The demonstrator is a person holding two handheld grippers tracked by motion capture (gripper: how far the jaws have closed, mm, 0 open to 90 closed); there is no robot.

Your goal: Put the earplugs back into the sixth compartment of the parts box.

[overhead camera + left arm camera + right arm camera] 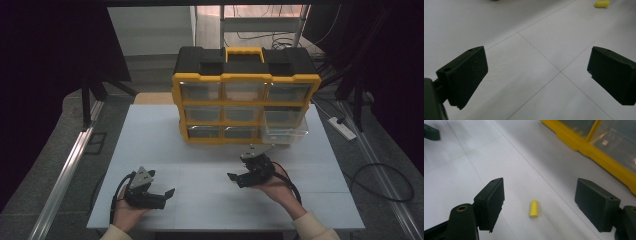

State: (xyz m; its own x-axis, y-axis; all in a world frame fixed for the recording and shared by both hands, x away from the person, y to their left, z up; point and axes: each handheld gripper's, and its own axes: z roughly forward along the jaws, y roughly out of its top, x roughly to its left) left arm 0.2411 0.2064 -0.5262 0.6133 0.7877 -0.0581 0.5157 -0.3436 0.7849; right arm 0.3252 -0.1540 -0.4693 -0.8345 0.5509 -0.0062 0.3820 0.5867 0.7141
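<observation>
Right now the yellow earplug [534, 208] lies on the tabletop [454, 182] between and just ahead of the right gripper [540, 203], whose fingers stand released; its long axis runs away from them. The left gripper [536, 75], also released, sits farther off.

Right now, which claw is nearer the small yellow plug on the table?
Right. The right claw hangs open directly over the yellow plug, which lies between its jaws. The left claw sits apart, open over bare table.
</observation>
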